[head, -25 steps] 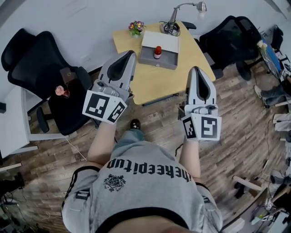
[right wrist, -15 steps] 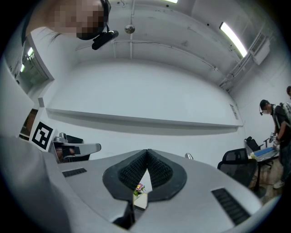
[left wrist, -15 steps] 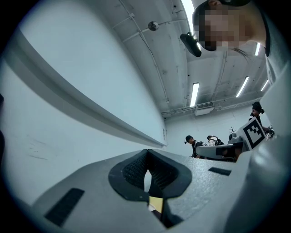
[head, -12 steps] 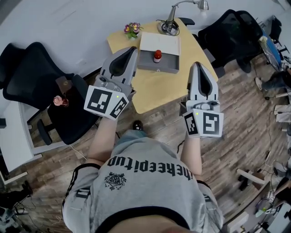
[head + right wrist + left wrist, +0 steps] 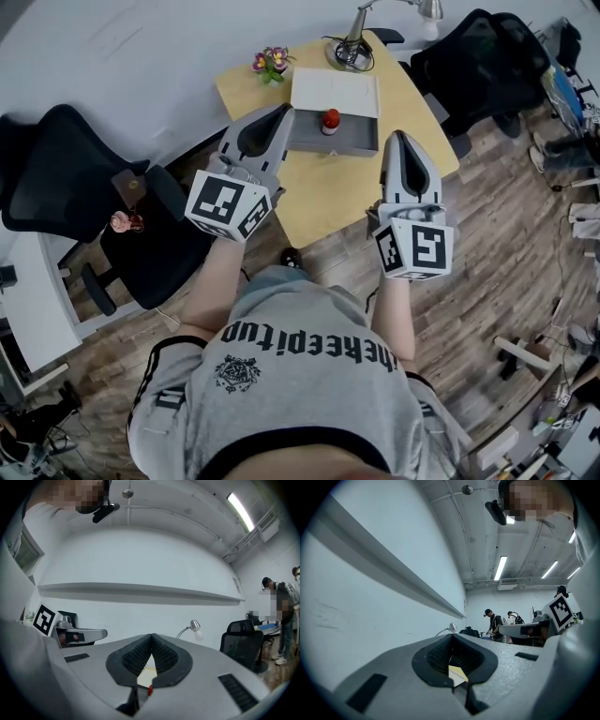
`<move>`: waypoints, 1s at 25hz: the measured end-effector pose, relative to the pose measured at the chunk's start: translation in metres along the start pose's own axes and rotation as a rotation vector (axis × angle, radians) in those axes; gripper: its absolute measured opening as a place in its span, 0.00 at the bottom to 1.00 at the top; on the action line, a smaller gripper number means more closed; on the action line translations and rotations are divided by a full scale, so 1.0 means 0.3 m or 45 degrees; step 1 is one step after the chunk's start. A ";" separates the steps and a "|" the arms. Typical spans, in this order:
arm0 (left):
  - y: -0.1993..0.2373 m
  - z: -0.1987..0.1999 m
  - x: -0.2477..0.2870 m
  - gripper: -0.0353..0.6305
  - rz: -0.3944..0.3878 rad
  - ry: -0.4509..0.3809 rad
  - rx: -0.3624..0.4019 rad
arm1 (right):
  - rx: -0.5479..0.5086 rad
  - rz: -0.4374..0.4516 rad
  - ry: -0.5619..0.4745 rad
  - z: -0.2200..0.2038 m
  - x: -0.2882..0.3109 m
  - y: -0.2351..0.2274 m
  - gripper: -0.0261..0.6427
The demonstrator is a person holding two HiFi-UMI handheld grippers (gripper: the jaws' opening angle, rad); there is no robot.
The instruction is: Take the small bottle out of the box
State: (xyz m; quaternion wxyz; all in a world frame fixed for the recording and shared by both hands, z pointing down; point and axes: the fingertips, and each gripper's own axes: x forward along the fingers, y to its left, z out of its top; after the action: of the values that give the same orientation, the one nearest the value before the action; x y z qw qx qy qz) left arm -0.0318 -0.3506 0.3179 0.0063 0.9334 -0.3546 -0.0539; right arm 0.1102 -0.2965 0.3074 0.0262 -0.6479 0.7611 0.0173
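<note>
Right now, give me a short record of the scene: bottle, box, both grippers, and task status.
bottle: upright inside the box, red cap
box: grey, open, on the yellow table
left gripper: shut, empty, apart from the bottle
right gripper: shut, empty, apart from the box
task status: bottle not yet taken out

1. The box is set on the table, toward its far side.
2. The small bottle is stood inside the box.
3. A flower pot is placed left of the box, and a desk lamp behind it.
4. The table is flanked by the left office chair and the right office chair.
</note>
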 end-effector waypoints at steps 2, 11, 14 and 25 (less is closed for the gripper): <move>0.026 -0.034 0.022 0.06 -0.015 0.032 -0.004 | 0.014 -0.017 0.025 -0.031 0.025 0.000 0.02; 0.056 -0.233 0.119 0.06 -0.118 0.206 -0.043 | 0.015 -0.080 0.105 -0.111 0.051 0.006 0.02; 0.055 -0.313 0.150 0.09 -0.137 0.279 -0.052 | 0.009 -0.089 0.125 -0.126 0.044 0.004 0.02; 0.034 -0.604 0.282 0.28 -0.164 0.595 -0.072 | 0.034 -0.087 0.178 -0.170 0.082 -0.050 0.02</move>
State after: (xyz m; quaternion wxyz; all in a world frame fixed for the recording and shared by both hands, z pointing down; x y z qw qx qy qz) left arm 0.0433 -0.4191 0.4903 0.1107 0.9407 -0.2818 0.1532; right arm 0.1203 -0.3264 0.3569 -0.0178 -0.6727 0.7387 -0.0393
